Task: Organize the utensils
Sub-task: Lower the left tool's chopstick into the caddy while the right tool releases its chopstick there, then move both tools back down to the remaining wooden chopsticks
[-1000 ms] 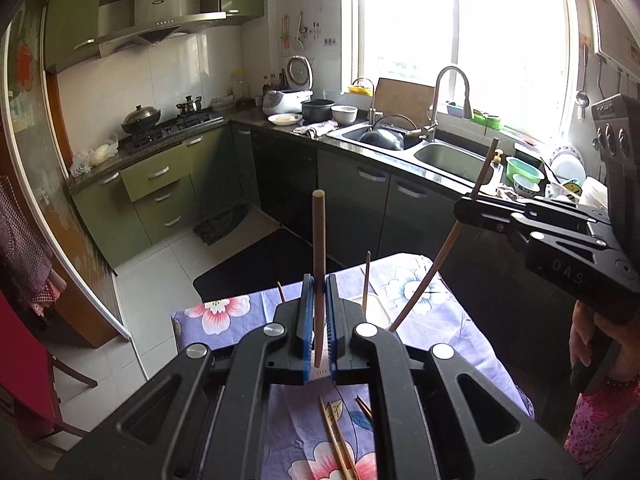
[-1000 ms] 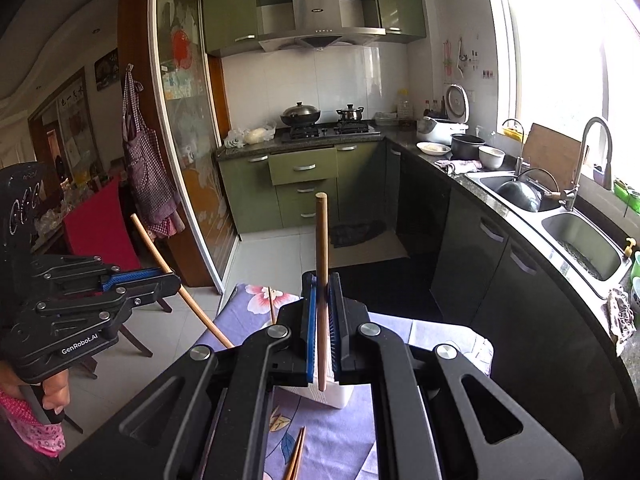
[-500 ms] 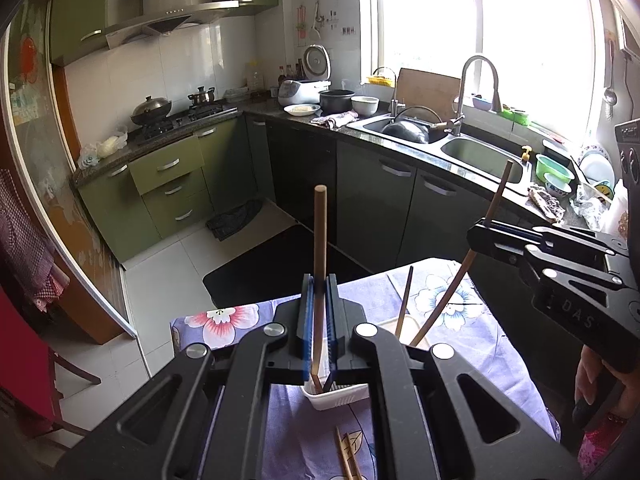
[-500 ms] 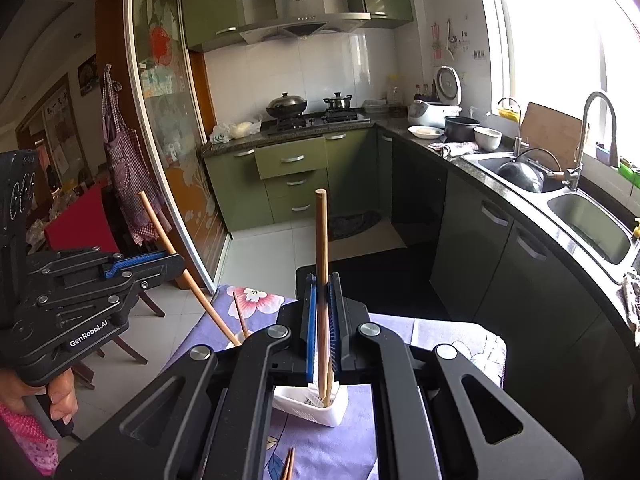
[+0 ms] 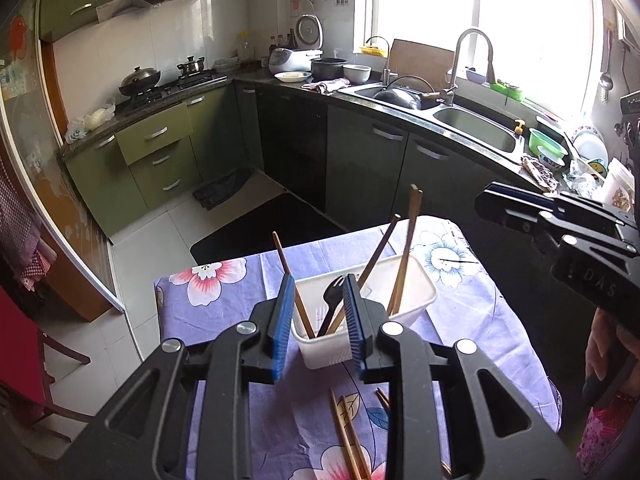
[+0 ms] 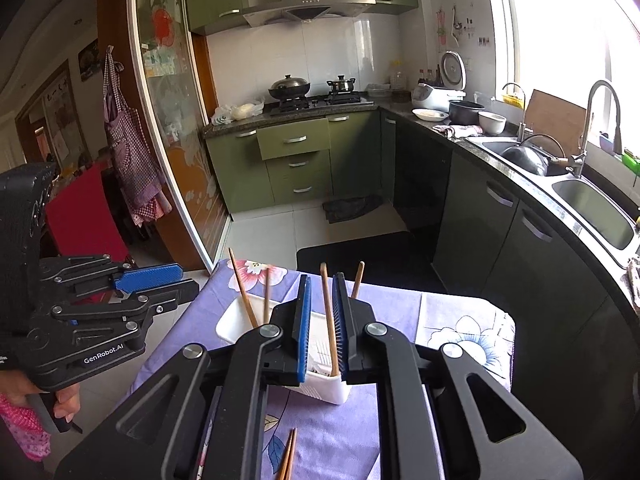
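A white utensil basket [image 5: 416,292] stands on the floral table, also in the right wrist view [image 6: 232,320]. It holds several wooden chopsticks [image 5: 404,256] and a black fork [image 5: 334,292]. My left gripper [image 5: 316,316] is open, its jaws apart above the basket's near end, empty. My right gripper [image 6: 320,320] is open, with one chopstick [image 6: 328,320] standing loose between its jaws in the basket. Each gripper shows in the other's view: the right gripper [image 5: 492,200], the left gripper [image 6: 176,280].
More chopsticks [image 5: 348,436] lie on the purple floral tablecloth [image 5: 224,304] near me, also in the right wrist view [image 6: 288,456]. Beyond the table are a dark floor mat [image 5: 264,228], green cabinets, a sink counter [image 5: 472,128] and a red chair [image 6: 84,216].
Both grippers lowered their chopsticks into the basket and opened, letting them go. The chopsticks now stand in the basket.
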Available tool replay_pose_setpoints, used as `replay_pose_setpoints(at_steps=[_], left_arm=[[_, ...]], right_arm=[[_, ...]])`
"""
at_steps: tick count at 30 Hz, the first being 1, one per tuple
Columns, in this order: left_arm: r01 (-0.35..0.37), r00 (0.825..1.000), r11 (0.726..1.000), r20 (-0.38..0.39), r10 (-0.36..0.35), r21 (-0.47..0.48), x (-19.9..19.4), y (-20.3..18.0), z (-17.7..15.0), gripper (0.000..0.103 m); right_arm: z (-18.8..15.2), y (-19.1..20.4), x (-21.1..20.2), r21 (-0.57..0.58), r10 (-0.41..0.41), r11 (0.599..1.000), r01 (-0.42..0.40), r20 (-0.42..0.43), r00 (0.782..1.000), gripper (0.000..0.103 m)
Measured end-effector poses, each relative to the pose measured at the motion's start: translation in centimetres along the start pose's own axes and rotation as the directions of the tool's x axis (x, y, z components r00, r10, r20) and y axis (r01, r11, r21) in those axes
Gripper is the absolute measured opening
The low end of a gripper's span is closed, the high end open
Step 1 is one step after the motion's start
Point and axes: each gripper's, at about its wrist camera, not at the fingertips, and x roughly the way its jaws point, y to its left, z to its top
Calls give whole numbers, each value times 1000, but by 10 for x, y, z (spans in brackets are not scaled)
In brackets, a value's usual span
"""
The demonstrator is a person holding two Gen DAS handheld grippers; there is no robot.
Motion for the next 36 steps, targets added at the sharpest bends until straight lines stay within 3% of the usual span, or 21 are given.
replay_pose_setpoints(at_steps=[2, 6, 12, 19, 26, 29, 36], left_arm=[[0, 1000, 1000, -16, 0, -6, -7, -1, -13, 30], [37, 992, 999, -118, -39, -13, 4, -7, -56, 30], [71, 972, 997, -223, -76, -30, 40, -20, -124, 30], [41, 944, 997, -325, -62, -70, 87, -21, -161, 29], [15, 926, 997, -374, -41, -72, 110, -25, -168, 25], [-3, 917, 997, -399, -29, -80, 121, -21, -172, 14], [-1, 910, 996, -413, -34, -84, 131, -20, -176, 14]], right_arm=[[-12, 3, -17, -12, -3, 1000, 3, 6, 1000, 17], [-53, 8, -29, -22, -9, 1000, 8, -43, 999, 17], [-133, -2, -3, 22, -22, 999, 26, -150, 988, 17], [-200, -17, 36, 70, 5, 997, 13, -252, 968, 17], [-215, -32, 49, 86, 7, 996, 18, -280, 960, 17], [-214, -36, 50, 89, 10, 996, 16, -279, 960, 17], [-211, -27, 59, 83, 24, 997, 2, -302, 953, 17]])
